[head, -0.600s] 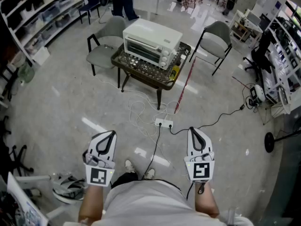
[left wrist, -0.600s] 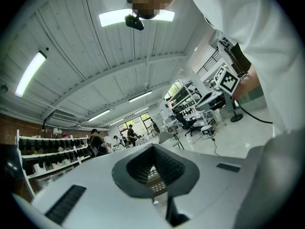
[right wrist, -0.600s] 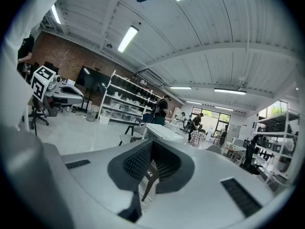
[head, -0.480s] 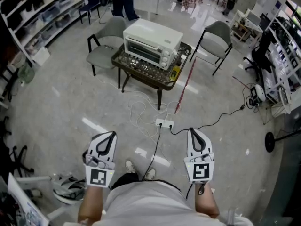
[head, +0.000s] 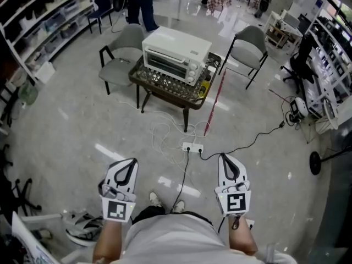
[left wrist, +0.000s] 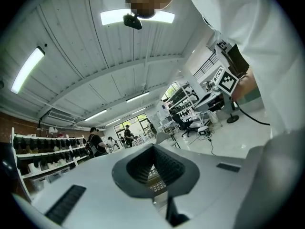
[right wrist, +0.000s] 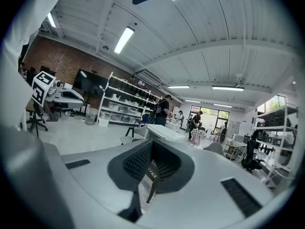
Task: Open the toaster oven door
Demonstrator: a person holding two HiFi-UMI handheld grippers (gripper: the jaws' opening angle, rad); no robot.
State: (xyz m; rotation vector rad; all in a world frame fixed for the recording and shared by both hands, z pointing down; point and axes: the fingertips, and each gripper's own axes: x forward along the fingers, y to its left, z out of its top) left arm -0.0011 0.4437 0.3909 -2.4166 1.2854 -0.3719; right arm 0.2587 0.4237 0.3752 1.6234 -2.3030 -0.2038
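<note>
On the workshop floor [head: 82, 131], a low table [head: 144, 80] well ahead of us carries the toaster oven [head: 177, 47]. We judge its door [head: 166, 66] rigid, hinged and light; grasp along its top edge. Left gripper [head: 131, 161] and right gripper [head: 224, 157] are clenched, empty.

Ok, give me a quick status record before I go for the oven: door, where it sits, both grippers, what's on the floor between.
toaster oven: white, on a small dark table
door: closed
left gripper: fingers together, empty
right gripper: fingers together, empty
gap to oven: wide; neither gripper looks within reach of the door
floor between: power strip and loose cables
chairs: grey chair left of the table, second chair to its right
</note>
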